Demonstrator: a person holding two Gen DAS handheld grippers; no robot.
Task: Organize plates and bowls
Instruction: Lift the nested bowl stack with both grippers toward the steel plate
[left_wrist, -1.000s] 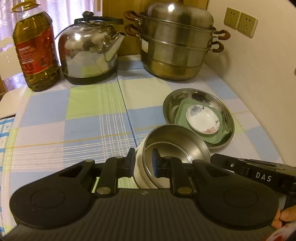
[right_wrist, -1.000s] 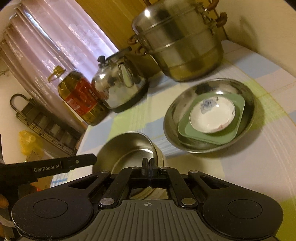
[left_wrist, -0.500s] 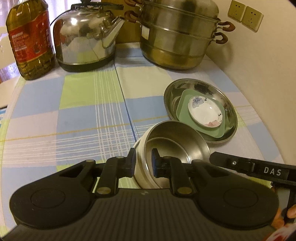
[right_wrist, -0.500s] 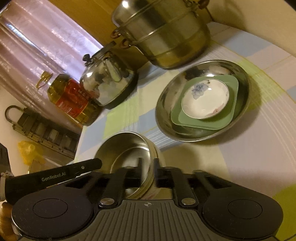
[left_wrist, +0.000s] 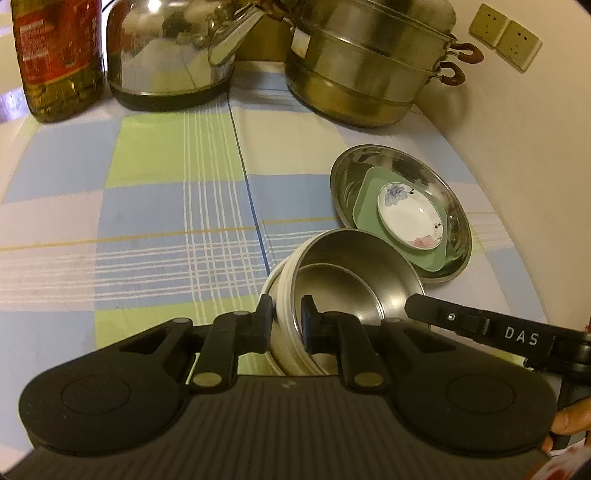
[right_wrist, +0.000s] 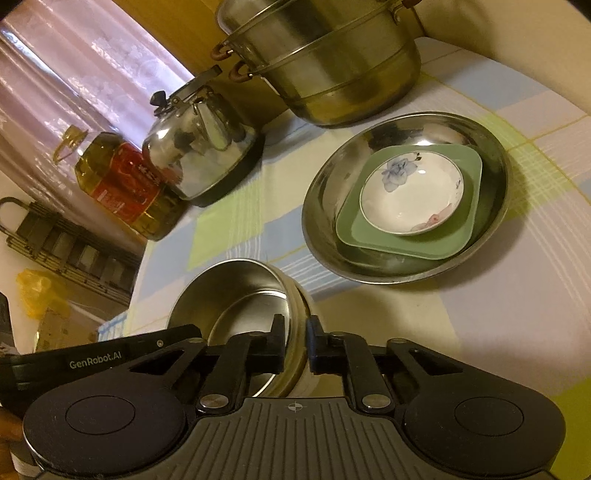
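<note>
Two grippers clamp the same steel bowl from opposite sides, over a checked tablecloth (left_wrist: 155, 206) in blue, green and pale squares that spreads out ahead of both pairs of fingers. Far beyond the fingertips stands a tall stacked stainless steamer pot (left_wrist: 365, 62) with brown handles, and beside it a shiny round steel kettle (left_wrist: 166, 55) on a dark base, then a clear plastic bottle of yellow cooking oil (left_wrist: 55, 59) with a red label. Ahead and to the right of the left gripper's fingers lies a wide shallow stainless steel dish (right_wrist: 332, 195); inside it rests a pale green square plate (right_wrist: 469, 206) with rounded corners, and on that plate sits a small white saucer (right_wrist: 410, 199) painted with a blue flower.

The round stainless steel bowl (left_wrist: 354, 273) with a white outer wall is right at the fingertips, just short of the wide dish, tilted so its opening faces the pot. The left gripper (left_wrist: 286, 321) pinches the bowl's rim, one finger against the white outside and the other inside the steel wall. The right gripper (right_wrist: 295, 343) grips the opposite rim the same way, its fingers closed across the bowl's edge, one inside and one outside. Whether the bowl's base touches the cloth cannot be told, since the grippers hide it
</note>
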